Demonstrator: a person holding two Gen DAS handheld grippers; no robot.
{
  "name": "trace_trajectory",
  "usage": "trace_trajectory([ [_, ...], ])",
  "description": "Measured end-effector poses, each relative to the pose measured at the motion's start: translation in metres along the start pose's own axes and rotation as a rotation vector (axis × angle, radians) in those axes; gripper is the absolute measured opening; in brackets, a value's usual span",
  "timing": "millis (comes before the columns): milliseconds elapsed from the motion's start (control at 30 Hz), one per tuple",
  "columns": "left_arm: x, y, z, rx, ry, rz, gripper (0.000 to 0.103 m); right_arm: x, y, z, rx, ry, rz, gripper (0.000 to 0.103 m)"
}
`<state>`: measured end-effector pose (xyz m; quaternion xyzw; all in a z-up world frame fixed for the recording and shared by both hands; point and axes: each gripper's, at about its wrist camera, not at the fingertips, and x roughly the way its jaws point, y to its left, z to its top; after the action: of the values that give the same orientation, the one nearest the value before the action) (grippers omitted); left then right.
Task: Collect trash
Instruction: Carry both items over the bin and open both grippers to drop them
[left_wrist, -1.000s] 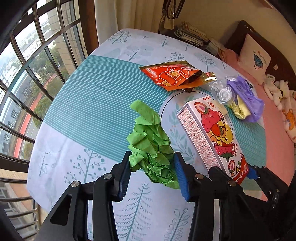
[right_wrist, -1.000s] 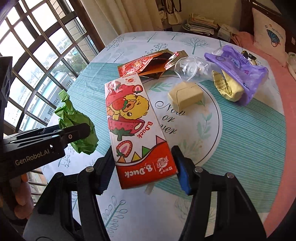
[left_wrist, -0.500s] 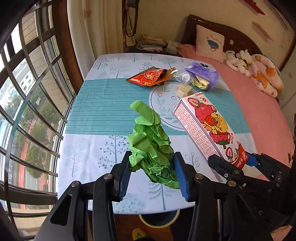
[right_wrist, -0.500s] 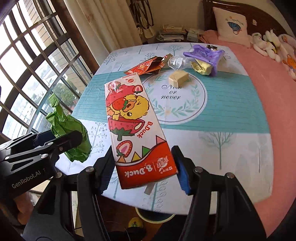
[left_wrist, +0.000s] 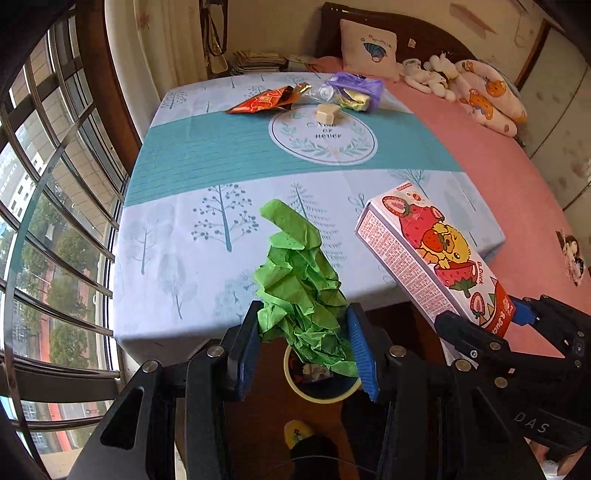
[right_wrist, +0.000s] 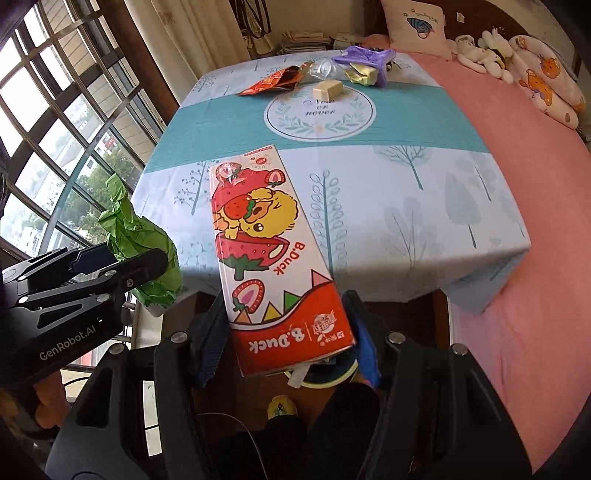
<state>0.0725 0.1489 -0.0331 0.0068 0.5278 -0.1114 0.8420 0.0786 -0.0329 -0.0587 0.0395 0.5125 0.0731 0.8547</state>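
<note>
My left gripper is shut on a crumpled green paper and holds it off the table's near edge, above a round bin on the floor. The paper also shows in the right wrist view. My right gripper is shut on a long strawberry B.Duck carton, which also shows in the left wrist view, held over the near edge. The bin's rim peeks out under the carton.
At the table's far end lie a red snack wrapper, a small beige box, a clear plastic piece and a purple bag. A pink bed is on the right, a barred window on the left.
Both grippers have pulled back from over the table to beyond its near edge, carrying the green paper and the carton. The bin on the floor has come into view below them.
</note>
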Motion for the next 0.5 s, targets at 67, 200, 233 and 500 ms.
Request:
trace_trajectory([
  [67,0.007,-0.007,-0.010,0.011,0.024,-0.011,0.045,0.000,-0.006,-0.011,0.011,0.020,-0.010,0.057],
  [200,0.028,-0.024,-0.024,0.048,0.068,-0.008,0.045,0.009,-0.018,-0.036,0.041,0.075,-0.018,0.057],
  [233,0.034,-0.027,-0.029,0.051,0.085,-0.007,0.045,0.014,-0.023,-0.041,0.052,0.092,-0.017,0.057],
  [500,0.117,-0.045,-0.079,0.079,0.229,0.021,0.045,0.087,-0.053,-0.101,0.141,0.255,0.008,0.057],
])
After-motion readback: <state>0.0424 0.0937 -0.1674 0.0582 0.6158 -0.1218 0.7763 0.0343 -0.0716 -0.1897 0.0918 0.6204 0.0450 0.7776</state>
